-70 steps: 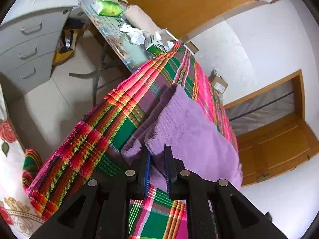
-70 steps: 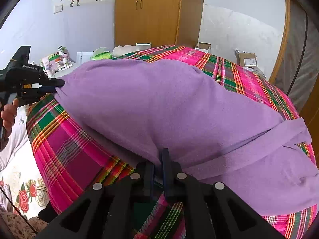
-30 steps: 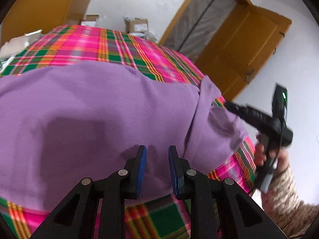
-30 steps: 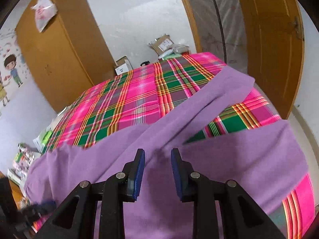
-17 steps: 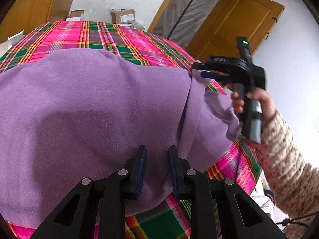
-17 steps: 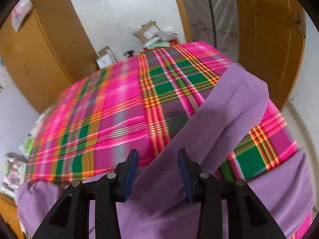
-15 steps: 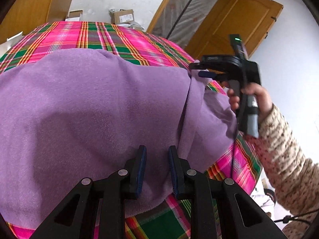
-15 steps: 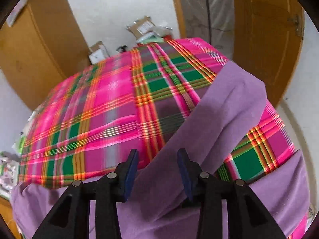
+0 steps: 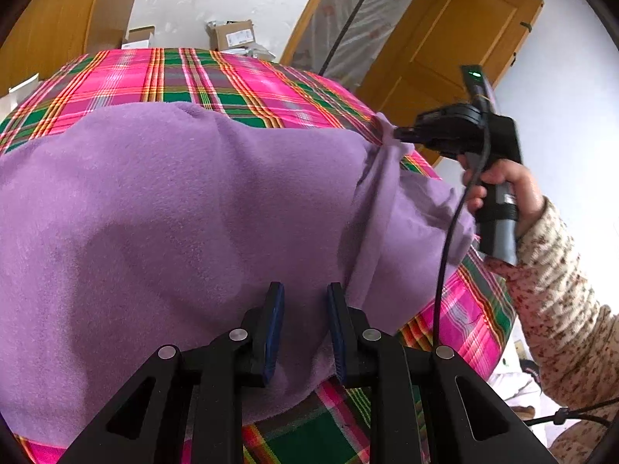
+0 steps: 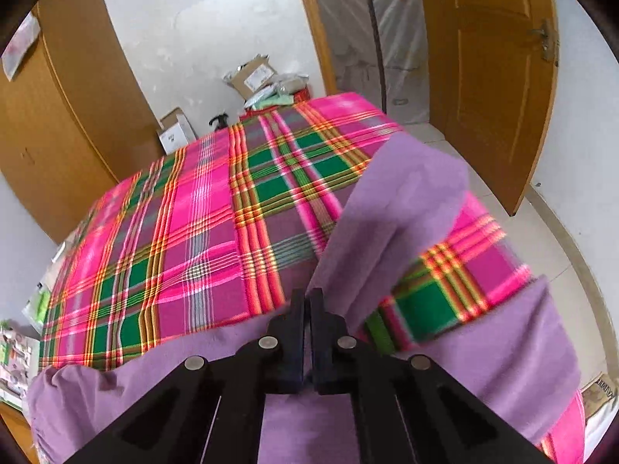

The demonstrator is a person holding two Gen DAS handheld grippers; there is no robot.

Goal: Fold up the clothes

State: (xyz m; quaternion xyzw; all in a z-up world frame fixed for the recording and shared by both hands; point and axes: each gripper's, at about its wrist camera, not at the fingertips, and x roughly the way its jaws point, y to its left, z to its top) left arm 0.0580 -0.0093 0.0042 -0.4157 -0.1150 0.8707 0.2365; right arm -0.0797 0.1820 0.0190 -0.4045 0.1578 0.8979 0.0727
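Between the right gripper's nearly closed jaws sits a pinch of the purple garment's sleeve, which runs away from the tips, up and to the right across the plaid bedspread. That long axis is what a fold inward would likely swing over the body. Well off, the left gripper hovers narrowly parted and empty above the garment's near hem, so the right gripper is the nearer one.

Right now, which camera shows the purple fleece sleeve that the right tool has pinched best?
The right wrist view: the purple fleece sleeve runs unobstructed across the plaid bedcover from the shut right tool. The left wrist view shows it only as a bunched strip.
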